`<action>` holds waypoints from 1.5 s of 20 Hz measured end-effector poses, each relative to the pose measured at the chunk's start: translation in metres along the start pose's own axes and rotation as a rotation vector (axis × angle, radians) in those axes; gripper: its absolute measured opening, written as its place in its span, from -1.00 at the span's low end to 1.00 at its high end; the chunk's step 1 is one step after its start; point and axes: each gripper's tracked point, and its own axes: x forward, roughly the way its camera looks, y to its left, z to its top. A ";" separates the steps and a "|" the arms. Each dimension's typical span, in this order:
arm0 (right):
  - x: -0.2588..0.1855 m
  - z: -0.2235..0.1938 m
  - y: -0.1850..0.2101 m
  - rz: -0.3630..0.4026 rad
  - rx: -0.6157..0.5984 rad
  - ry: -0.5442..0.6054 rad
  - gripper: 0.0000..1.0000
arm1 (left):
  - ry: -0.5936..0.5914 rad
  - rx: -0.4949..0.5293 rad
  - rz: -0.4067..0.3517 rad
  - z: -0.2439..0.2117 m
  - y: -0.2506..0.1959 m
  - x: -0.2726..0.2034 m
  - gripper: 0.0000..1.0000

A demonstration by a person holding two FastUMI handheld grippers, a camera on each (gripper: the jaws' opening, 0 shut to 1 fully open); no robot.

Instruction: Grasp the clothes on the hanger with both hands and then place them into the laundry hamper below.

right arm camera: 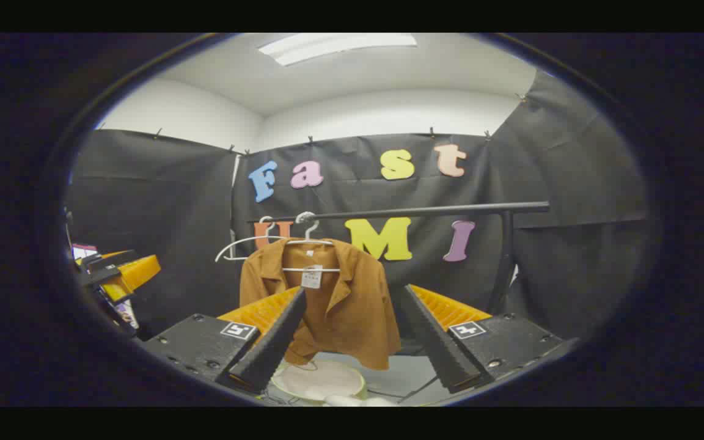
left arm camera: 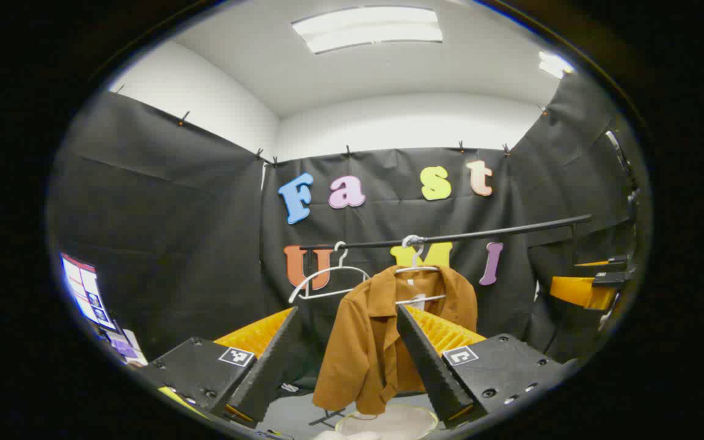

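On the rail: a black clothes rail point(left arm camera: 450, 235) runs across the booth in front of the black cloth wall; its upright post point(right arm camera: 503, 256) stands at the right end in the right gripper view.
Clothes: a brown jacket point(left arm camera: 370, 342) hangs open-fronted on a white hanger point(left arm camera: 416, 266) hooked over the rail; in the right gripper view the jacket point(right arm camera: 340, 299) shows a small tag at its collar.
Spare hanger: a second white hanger point(left arm camera: 327, 281) hangs bare on the rail, just beside the jacket's hanger, on its left in both views.
Laundry hamper: a round, pale-rimmed hamper point(left arm camera: 388, 421) sits on the floor directly below the jacket's hem; in the right gripper view its rim point(right arm camera: 318, 382) lies under the jacket's lower left corner.
Left gripper: the left gripper point(left arm camera: 346, 360) faces the jacket with its fingers spread wide, holding nothing and apart from the cloth.
Right gripper: the right gripper point(right arm camera: 352, 342) also points at the jacket, fingers spread wide, nothing between them.
Other gripper seen afar: part of the right gripper shows at the right edge of the left gripper view point(left arm camera: 590, 287); part of the left one at the left edge of the right gripper view point(right arm camera: 113, 272).
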 end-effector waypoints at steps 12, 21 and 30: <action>-0.018 -0.007 0.012 -0.018 -0.022 0.011 0.99 | 0.036 0.009 -0.032 -0.001 0.013 -0.016 1.00; -0.014 -0.031 0.017 -0.017 -0.033 0.051 0.99 | 0.053 0.023 -0.054 -0.017 0.013 -0.013 0.93; 0.050 -0.075 0.008 0.050 -0.052 0.109 0.99 | 0.107 0.046 -0.125 -0.078 -0.028 0.039 0.97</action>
